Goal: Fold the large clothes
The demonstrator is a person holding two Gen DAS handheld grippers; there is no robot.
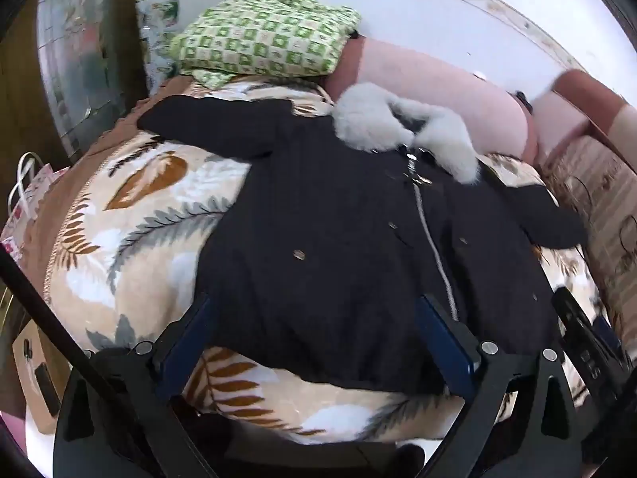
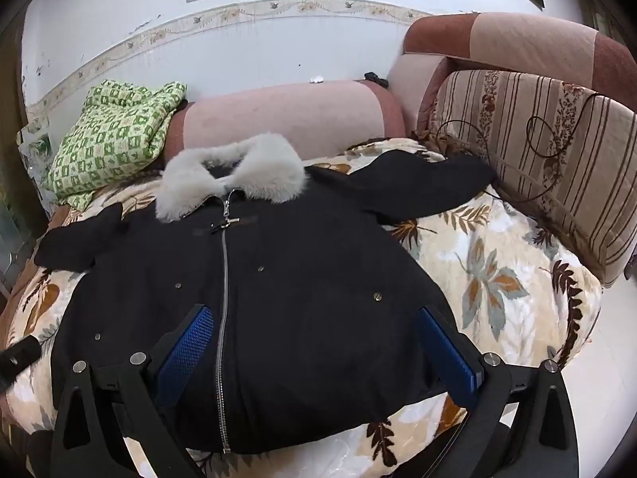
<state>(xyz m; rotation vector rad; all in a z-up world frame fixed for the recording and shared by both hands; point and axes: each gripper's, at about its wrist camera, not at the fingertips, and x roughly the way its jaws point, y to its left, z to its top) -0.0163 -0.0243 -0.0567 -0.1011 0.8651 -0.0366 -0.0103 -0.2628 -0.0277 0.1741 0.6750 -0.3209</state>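
Note:
A black zip-up jacket [image 1: 338, 247] with a pale fur collar [image 1: 398, 127] lies spread front-up on a leaf-patterned blanket [image 1: 131, 231], sleeves out to both sides. My left gripper [image 1: 314, 310] is open above the jacket's lower left part, its blue fingers [image 1: 187, 338] wide apart and holding nothing. In the right wrist view the same jacket [image 2: 302, 286] and its collar [image 2: 231, 175] show, zipper closed. My right gripper [image 2: 314, 318] is open over the lower hem near the zipper, its blue pads [image 2: 187, 346] apart and empty. The right gripper also shows at the left view's right edge [image 1: 585, 334].
A green checked folded cloth [image 1: 262, 36] lies at the head of the sofa bed by a pink bolster [image 2: 286, 115]. A striped cushion [image 2: 537, 151] stands on the right. A paper bag [image 1: 28, 203] and a cardboard box [image 1: 36, 382] are at the left. The blanket [image 2: 497, 279] covers the bed.

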